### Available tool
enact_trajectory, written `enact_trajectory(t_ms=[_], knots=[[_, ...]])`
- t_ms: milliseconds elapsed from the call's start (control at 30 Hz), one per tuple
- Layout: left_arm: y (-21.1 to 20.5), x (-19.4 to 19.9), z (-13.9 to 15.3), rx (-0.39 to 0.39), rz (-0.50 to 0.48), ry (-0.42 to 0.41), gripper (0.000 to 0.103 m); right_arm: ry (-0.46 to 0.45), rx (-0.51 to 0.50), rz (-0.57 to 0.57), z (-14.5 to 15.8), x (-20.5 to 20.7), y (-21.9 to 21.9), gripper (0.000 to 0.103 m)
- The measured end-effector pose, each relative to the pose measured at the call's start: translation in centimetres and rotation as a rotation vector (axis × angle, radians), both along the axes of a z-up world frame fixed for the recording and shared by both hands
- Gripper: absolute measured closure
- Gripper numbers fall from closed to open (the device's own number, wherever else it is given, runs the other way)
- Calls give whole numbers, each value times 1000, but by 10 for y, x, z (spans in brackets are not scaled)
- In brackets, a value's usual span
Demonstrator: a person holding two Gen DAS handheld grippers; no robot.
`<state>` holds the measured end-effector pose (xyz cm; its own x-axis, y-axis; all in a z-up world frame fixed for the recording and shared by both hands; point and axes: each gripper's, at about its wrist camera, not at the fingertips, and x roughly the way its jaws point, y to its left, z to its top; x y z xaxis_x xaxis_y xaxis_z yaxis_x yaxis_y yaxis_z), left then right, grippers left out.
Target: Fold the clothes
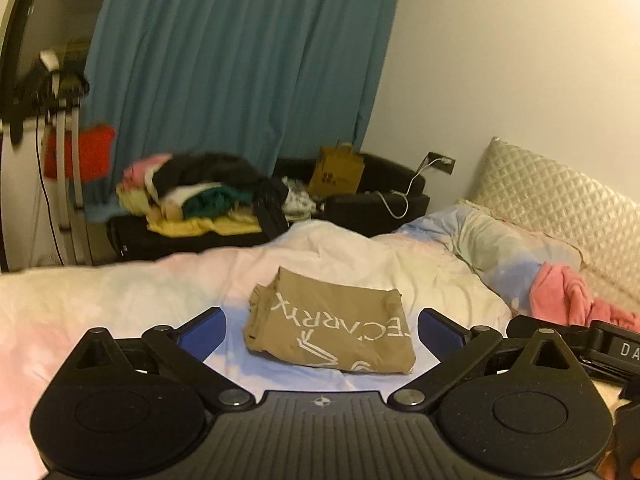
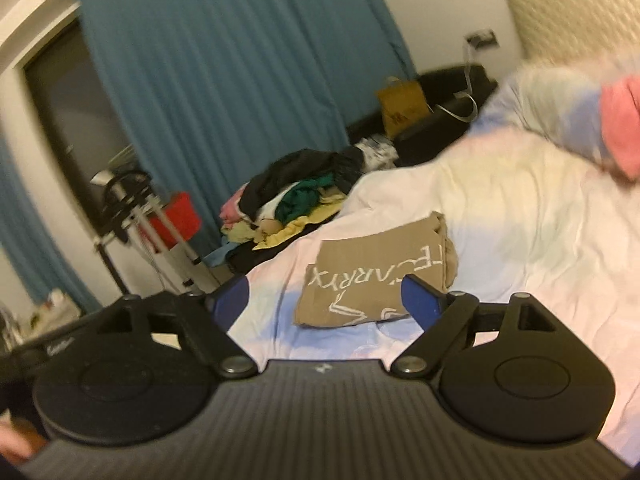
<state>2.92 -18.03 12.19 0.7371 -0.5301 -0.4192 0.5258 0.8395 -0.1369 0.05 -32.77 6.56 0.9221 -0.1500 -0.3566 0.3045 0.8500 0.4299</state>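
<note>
A folded tan shirt (image 1: 332,332) with white lettering lies flat on the pastel duvet (image 1: 120,292). My left gripper (image 1: 320,316) hovers above and in front of it, its blue pads wide apart and nothing between them. In the right wrist view the same shirt (image 2: 372,276) lies just beyond my right gripper (image 2: 323,284), which also stands open and empty. Of the right gripper, the left wrist view shows only a black casing (image 1: 608,348) at the right edge. A crumpled pink garment (image 1: 560,292) lies near the pillows, blurred in the right wrist view (image 2: 622,120).
A loose pile of clothes (image 1: 192,192) rests on a black couch (image 1: 372,204) beyond the bed, beside a brown paper bag (image 1: 336,172). A quilted headboard (image 1: 552,196) and rumpled bedding (image 1: 480,236) lie to the right. A stand (image 1: 64,160) stands left, by a teal curtain (image 1: 240,60).
</note>
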Motion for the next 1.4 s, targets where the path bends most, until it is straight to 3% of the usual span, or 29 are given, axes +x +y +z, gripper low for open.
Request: enact_trajectory(t_ms=[167,367,567,833,1100,1400], knots=[[23,-41,-5,5,14,-94,0,-31,-139,19,-3,-26,35,18],[44,-67,-22,11,30,-148,0,-71,-216,10,-21,-36,56,18],[61,-70,-35,10,84,-164,0,-64,-236,12,-44,-29,63,18],[65,-69,-53,24,83,-159,0,-57,-238,-6,-66,-24,59,18],[69,-60,-85,72,88,-84,0,-46,-281,2,-76,-22,66,18],[75,-64,-77,29,113,-111,0,-34,-282,-2,-79,-21,67,18]])
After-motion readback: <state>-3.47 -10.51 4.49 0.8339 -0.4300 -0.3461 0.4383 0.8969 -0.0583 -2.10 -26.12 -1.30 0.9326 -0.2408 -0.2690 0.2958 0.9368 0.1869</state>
